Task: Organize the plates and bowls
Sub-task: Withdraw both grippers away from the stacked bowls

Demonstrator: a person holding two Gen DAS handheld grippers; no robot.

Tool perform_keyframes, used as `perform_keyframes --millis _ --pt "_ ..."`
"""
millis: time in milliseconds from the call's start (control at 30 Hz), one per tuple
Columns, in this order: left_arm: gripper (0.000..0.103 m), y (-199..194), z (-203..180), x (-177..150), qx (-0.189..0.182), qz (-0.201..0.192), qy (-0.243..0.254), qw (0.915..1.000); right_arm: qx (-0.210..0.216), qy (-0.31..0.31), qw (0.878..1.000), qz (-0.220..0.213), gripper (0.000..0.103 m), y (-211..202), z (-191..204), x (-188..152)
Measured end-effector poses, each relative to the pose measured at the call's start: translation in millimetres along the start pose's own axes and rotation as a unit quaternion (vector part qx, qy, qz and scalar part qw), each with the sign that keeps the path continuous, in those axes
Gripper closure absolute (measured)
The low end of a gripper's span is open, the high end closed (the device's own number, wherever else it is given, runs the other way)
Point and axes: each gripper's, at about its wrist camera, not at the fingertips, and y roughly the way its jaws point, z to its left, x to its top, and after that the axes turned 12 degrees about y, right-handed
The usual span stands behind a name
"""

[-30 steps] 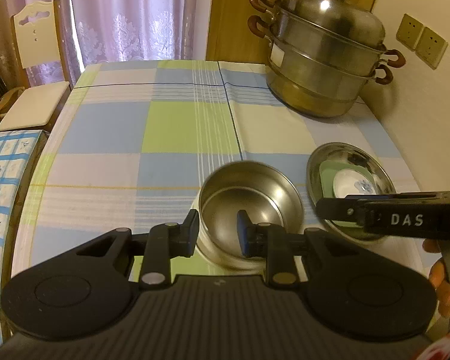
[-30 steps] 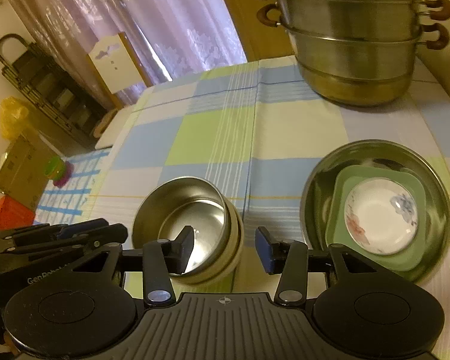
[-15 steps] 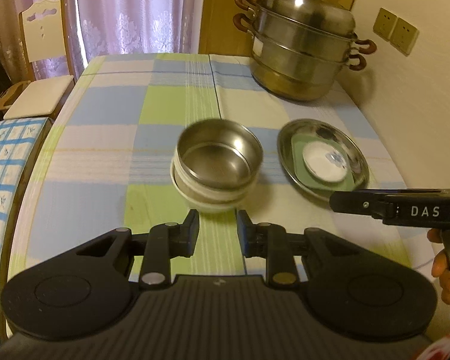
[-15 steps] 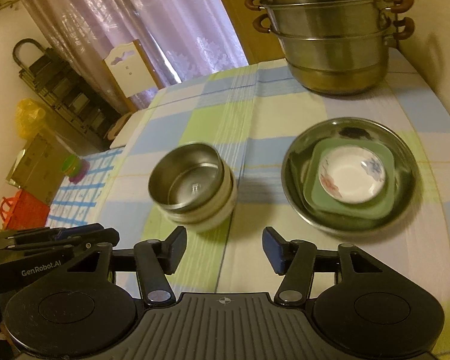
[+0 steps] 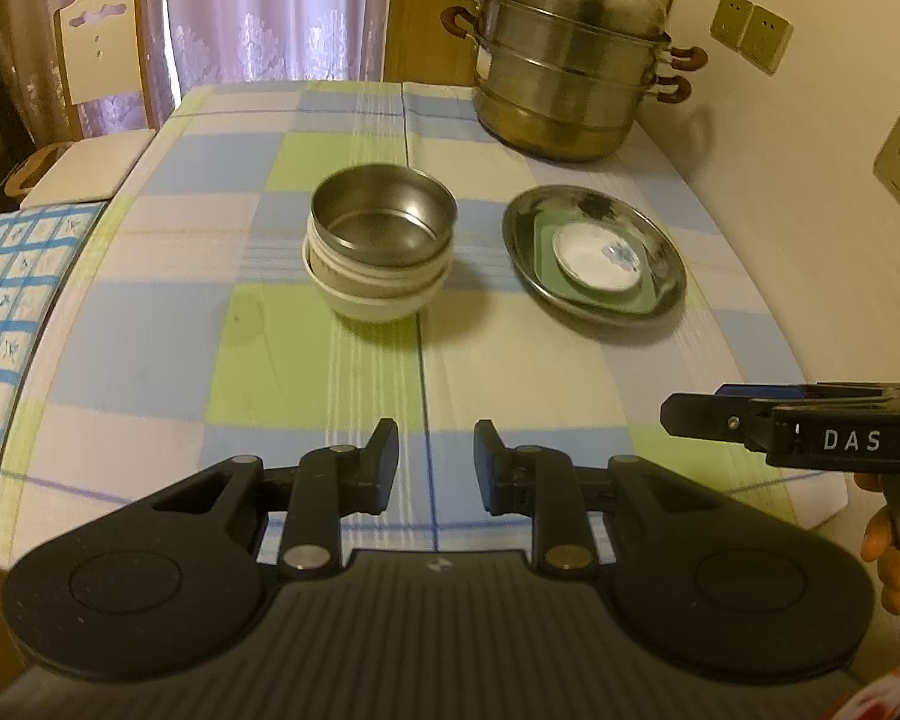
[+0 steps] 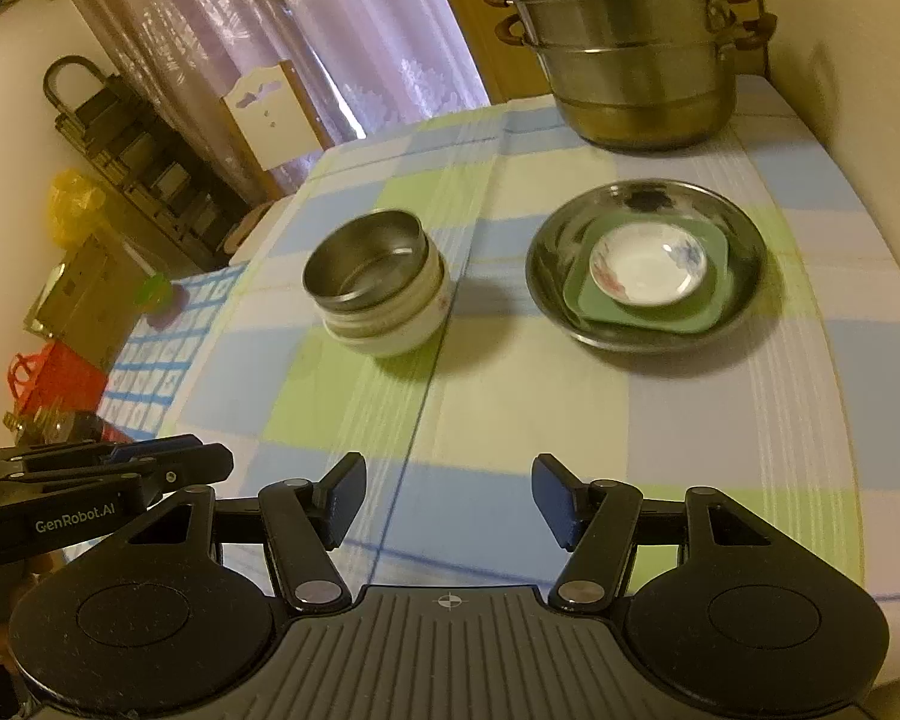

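Checked cloth in blue, green and white [image 5: 510,372] is seen covering the table, with lilac curtains [image 5: 270,6] and a white chair [image 5: 99,54] noted beyond the far edge at 11 o'clock. A lidded steel steamer pot [image 5: 570,66] is found standing at the far end of the table, at 1 o'clock. A steel bowl [image 5: 384,219] is observed nested in a white bowl [image 5: 378,297] near the table centre, at 12 o'clock from the left gripper [image 5: 435,465]. A steel plate [image 6: 648,267] is set just beside this stack, at 1 o'clock from the right gripper [image 6: 447,507]; a square green dish [image 6: 651,294] is held within it, and a small white patterned saucer [image 6: 648,264] is placed on top. Both grippers are held over the near end of the table, well apart from the stacks. Fingers of each are seen parted, with nothing between them.
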Motion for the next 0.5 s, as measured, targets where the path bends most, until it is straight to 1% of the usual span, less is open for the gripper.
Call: perform_keyframes --millis 200,500 --pt "0.079 -11 -19 -19 0.004 0.003 -0.006 1.0 -0.001 -0.008 1.0 0.006 0.041 -14 -9 -19" --pt "0.079 -20 -43 -36 0.006 0.004 -0.012 0.9999 -0.005 -0.018 1.0 0.011 0.041 -30 -23 -40"
